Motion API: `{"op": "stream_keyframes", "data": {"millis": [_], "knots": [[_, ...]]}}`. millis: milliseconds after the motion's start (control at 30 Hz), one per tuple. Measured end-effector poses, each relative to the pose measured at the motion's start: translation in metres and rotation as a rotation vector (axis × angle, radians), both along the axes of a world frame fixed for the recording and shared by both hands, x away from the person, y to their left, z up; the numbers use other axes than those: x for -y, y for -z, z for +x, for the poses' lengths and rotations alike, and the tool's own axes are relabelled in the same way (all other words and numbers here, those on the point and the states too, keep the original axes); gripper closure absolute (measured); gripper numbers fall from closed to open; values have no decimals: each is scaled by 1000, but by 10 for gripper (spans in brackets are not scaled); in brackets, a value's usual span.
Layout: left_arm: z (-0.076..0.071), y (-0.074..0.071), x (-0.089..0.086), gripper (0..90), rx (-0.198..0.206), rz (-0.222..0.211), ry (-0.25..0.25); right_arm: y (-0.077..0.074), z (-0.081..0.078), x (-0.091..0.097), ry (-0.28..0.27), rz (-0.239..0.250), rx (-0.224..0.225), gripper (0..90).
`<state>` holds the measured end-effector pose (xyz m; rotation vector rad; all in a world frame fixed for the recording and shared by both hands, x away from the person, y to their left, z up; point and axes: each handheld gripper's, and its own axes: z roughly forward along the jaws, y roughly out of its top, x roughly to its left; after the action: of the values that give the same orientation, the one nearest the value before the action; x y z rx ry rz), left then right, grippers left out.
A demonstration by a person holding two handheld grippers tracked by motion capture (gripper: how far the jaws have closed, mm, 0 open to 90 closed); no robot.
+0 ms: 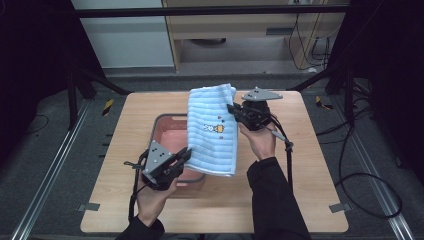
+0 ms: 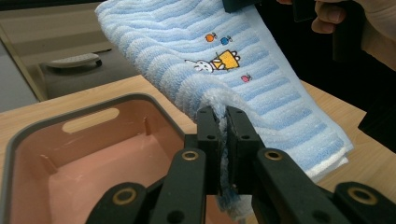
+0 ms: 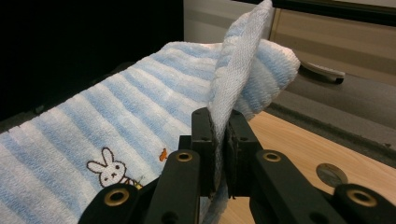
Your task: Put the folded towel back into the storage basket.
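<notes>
A: Towel [image 1: 212,131], blue-white striped terry with a stitched bunny, folded, hangs in the air over the pink tub [image 1: 168,131], spilling past its 3 o'clock rim.

B: Tools?

A: Left tool [image 1: 186,154] clenched on the towel's 7 o'clock corner, right tool [image 1: 233,108] clenched on the 1 o'clock edge.

B: Risk?

A: Thin pinches on soft, thick pile. Uneven pulling could slip an edge free, and the fold would flop open onto the wooden counter [image 1: 310,170]. Tub's rigid plastic, rounded corners, grey rim; a sagging end might snag it.
</notes>
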<state>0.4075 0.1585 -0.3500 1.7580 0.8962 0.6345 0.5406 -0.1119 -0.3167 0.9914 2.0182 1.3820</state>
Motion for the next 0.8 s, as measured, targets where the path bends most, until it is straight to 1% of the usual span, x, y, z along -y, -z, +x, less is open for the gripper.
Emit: {"op": "stream_keyframes", "data": {"millis": [33,67,133,167,200,267,300,367,400,433,467,533,700,800], "knots": [[0,0,0,847,0,0,0,0,0,0,0,0,0,842],[0,-1,-7,847,0,1,-11,-1,2,-7,-7,0,2,842],[0,-1,-13,847,1,0,-22,-2,4,-12,-12,-2,0,842],[0,-1,-13,847,1,0,-22,-2,4,-12,-12,-2,0,842],[0,-1,-19,847,1,-1,-32,-2,7,-18,-19,1,0,842],[0,-1,-22,847,1,-2,-37,-2,8,-25,-24,-1,-4,842],[0,-1,-27,847,0,-4,-45,-2,10,-28,-28,-4,-3,842],[0,-1,-30,847,0,-3,-50,-2,10,-32,-32,-6,-2,842],[0,0,-35,847,-1,4,-58,-2,12,-38,-40,-9,-1,842],[0,0,-35,847,-1,4,-58,-2,12,-38,-40,-9,-1,842],[0,0,-39,847,-2,8,-66,-3,14,-45,-47,-8,-1,842],[-1,1,-44,847,-4,8,-75,-3,15,-51,-53,-9,1,842],[0,3,-52,847,-8,10,-93,-1,20,-65,-67,-15,-5,842],[0,4,-58,847,-9,20,-106,1,23,-72,-73,-17,-11,842]]}}
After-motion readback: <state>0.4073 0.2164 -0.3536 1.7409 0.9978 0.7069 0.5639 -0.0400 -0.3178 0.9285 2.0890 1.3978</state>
